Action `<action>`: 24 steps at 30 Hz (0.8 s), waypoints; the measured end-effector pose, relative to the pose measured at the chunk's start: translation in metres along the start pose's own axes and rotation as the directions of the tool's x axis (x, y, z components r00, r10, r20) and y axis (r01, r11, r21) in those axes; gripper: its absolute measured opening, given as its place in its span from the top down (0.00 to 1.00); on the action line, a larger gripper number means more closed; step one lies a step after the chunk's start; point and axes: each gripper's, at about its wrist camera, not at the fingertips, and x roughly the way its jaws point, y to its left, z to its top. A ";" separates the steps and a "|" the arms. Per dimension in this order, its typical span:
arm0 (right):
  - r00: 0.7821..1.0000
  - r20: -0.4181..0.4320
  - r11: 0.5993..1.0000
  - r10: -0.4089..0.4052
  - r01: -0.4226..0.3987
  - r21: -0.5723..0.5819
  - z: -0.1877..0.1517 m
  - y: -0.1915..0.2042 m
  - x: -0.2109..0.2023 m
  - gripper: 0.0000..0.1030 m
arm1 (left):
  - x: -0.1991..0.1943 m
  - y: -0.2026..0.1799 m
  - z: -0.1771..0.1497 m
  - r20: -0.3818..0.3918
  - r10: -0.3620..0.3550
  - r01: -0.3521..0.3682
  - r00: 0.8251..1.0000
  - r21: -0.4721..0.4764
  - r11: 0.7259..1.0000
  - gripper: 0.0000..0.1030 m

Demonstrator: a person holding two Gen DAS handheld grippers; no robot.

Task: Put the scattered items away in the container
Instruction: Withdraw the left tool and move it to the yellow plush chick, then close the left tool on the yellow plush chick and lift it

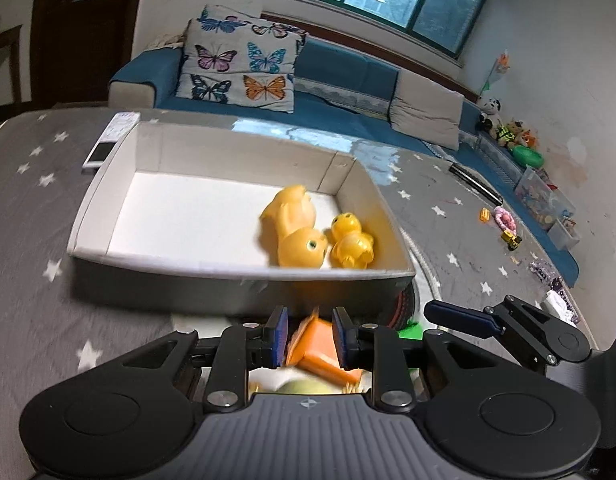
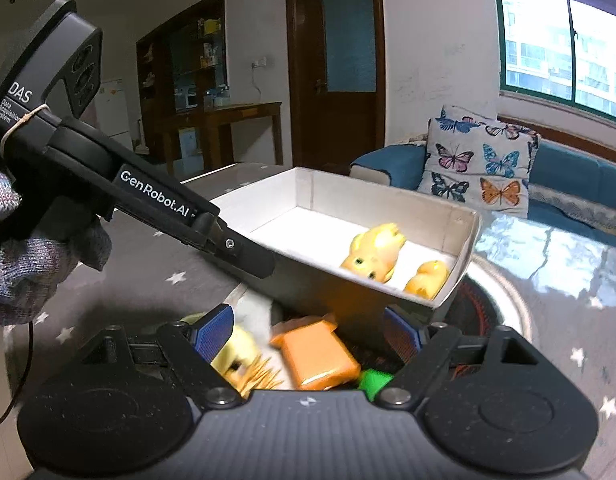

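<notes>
A white cardboard box (image 1: 119, 168) stands on the star-patterned table and holds a large yellow rubber duck (image 1: 293, 226) and a small yellow duck (image 1: 352, 240). My left gripper (image 1: 311, 334) is shut on an orange toy block (image 1: 318, 344) just in front of the box's near wall. In the right wrist view the box (image 2: 466, 236) and both ducks (image 2: 374, 252) show, with the orange block (image 2: 318, 354) between the fingers of my right gripper (image 2: 308, 328), which is open. A pale yellow toy (image 2: 237, 350) and a green piece (image 2: 374, 382) lie beside the block.
A phone (image 1: 101, 152) and a remote lie left of the box's far corner. A round dark mat (image 2: 492, 316) lies under the box's right end. A blue sofa with a butterfly cushion (image 1: 243, 64) stands behind. Small toys are scattered on the floor at right (image 1: 508, 228).
</notes>
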 end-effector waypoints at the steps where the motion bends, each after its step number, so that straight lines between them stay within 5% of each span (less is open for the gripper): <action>1: 1.000 -0.003 1.000 0.004 -0.004 0.000 -0.004 0.005 -0.002 0.19 | -0.002 0.001 -0.004 0.000 0.004 -0.004 1.000 -0.004 1.000 0.74; 24: 0.996 -0.066 0.997 0.058 -0.060 -0.037 -0.024 0.037 0.012 0.15 | -0.024 0.031 -0.055 -0.004 0.068 -0.068 0.998 -0.133 0.989 0.73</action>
